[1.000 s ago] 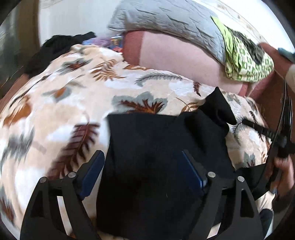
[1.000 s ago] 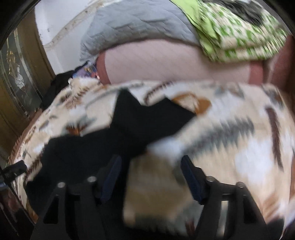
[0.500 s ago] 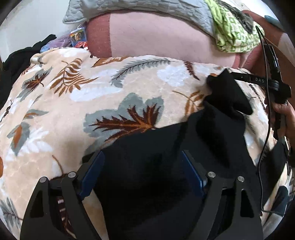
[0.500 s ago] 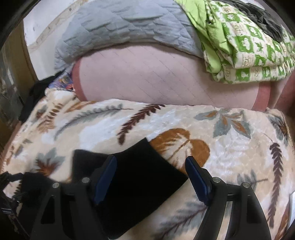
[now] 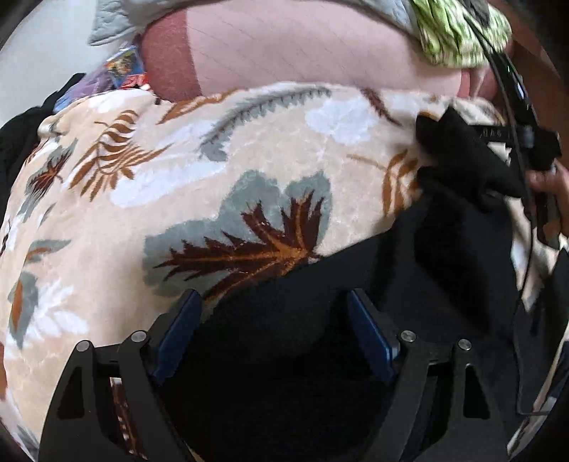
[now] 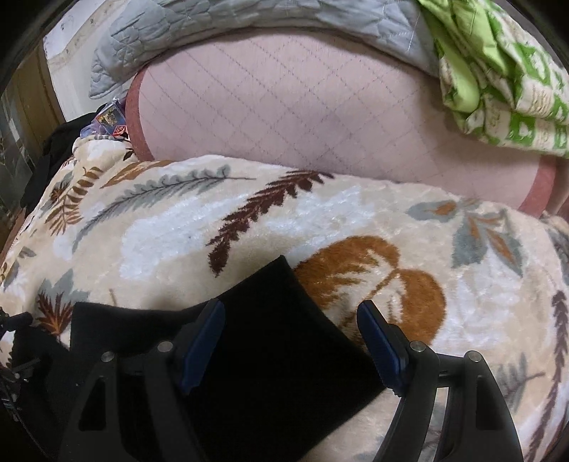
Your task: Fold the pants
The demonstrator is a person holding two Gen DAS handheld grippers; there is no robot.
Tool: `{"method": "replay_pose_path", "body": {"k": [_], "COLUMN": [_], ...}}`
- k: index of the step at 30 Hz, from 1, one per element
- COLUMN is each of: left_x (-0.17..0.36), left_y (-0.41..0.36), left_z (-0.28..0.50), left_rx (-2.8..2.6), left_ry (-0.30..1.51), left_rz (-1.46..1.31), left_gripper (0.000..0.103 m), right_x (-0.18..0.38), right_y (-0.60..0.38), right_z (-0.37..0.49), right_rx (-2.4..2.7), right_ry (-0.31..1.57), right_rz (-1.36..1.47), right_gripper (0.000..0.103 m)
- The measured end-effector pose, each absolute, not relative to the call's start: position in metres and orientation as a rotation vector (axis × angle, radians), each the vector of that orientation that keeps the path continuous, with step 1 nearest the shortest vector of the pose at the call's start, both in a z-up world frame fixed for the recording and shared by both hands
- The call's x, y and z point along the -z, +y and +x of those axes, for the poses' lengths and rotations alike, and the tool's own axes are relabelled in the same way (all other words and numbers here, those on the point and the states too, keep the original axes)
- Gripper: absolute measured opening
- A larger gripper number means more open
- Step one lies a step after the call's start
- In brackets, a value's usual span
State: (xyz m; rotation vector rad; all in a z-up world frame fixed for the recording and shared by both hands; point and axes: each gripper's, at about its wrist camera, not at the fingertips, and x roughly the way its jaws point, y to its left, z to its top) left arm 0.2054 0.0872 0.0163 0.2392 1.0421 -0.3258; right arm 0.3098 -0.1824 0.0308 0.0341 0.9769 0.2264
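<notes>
Black pants (image 5: 355,302) lie spread on a cream blanket with a leaf print (image 5: 177,184). My left gripper (image 5: 274,337) is open, its jaws low over the pants' near edge. In the right wrist view a corner of the pants (image 6: 270,320) lies flat on the blanket (image 6: 320,220), and my right gripper (image 6: 291,348) is open with its jaws straddling that corner. The right gripper also shows at the right edge of the left wrist view (image 5: 526,142), beside a raised fold of the pants (image 5: 458,156).
A pink quilted cushion (image 6: 302,106) lies behind the blanket. A grey quilt (image 6: 249,28) and green patterned bedding (image 6: 498,78) sit on it. Dark clothes (image 6: 53,149) and colourful packets (image 6: 110,121) lie at the far left.
Both grippers have moved forward and lower onto the pants. The right gripper now straddles the pants' corner, which lies flatter. Both stay open.
</notes>
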Motion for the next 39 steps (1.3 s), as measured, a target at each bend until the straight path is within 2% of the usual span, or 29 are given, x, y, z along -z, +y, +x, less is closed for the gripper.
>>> {"method": "replay_pose_path", "body": {"k": [2, 3, 4, 5, 6, 7, 14, 19, 23, 28, 29, 33, 34, 37, 39], "left_x": [-0.014, -0.014, -0.014, -0.017, -0.019, -0.024, -0.069, -0.115, -0.119, -0.074, -0.067, -0.062, -0.064, -0.064, -0.063], "left_y": [0.083, 0.081, 0.079, 0.078, 0.079, 0.078, 0.087, 0.094, 0.098, 0.098, 0.099, 0.095, 0.092, 0.091, 0.096], "left_z": [0.205, 0.205, 0.205, 0.204, 0.204, 0.202, 0.159, 0.088, 0.038, 0.008, 0.006, -0.006, -0.007, -0.008, -0.010], "left_rx": [0.337, 0.343, 0.363, 0.398, 0.404, 0.384, 0.402, 0.471, 0.515, 0.497, 0.495, 0.452, 0.443, 0.424, 0.422], "left_ry": [1.024, 1.021, 1.025, 1.035, 1.034, 1.025, 0.923, 0.805, 0.807, 0.967, 0.993, 0.985, 0.975, 0.969, 0.972], "left_rz": [0.266, 0.278, 0.277, 0.255, 0.245, 0.253, 0.196, 0.145, 0.122, 0.085, 0.064, 0.051, 0.054, 0.050, 0.028], "left_gripper": [0.084, 0.081, 0.064, 0.052, 0.027, 0.007, 0.004, 0.004, 0.004, 0.004, 0.004, 0.004, 0.004, 0.004, 0.004], "right_x": [-0.025, -0.026, -0.028, -0.032, -0.038, -0.045, -0.119, -0.152, -0.132, -0.072, -0.062, -0.058, -0.063, -0.079, -0.082], "right_y": [-0.181, -0.182, -0.183, -0.186, -0.190, -0.195, -0.281, -0.368, -0.426, -0.447, -0.448, -0.435, -0.428, -0.387, -0.346], "right_z": [0.310, 0.307, 0.305, 0.302, 0.298, 0.293, 0.218, 0.127, 0.049, 0.004, -0.004, -0.027, -0.032, -0.046, -0.048], "right_rx": [-0.205, -0.202, -0.211, -0.217, -0.223, -0.224, -0.167, -0.096, -0.018, 0.042, 0.070, 0.065, 0.047, -0.100, -0.256], "right_ry": [0.995, 0.973, 0.964, 0.957, 0.937, 0.911, 0.697, 0.573, 0.594, 0.764, 0.797, 0.830, 0.822, 0.785, 0.805], "right_rz": [0.017, 0.008, 0.012, 0.022, 0.033, 0.041, 0.187, 0.306, 0.383, 0.454, 0.457, 0.467, 0.459, 0.421, 0.372], "right_gripper": [0.035, 0.032, 0.012, 0.010, 0.009, 0.009, 0.009, 0.009, 0.009, 0.005, 0.009, 0.012, 0.018, 0.046, 0.049]}}
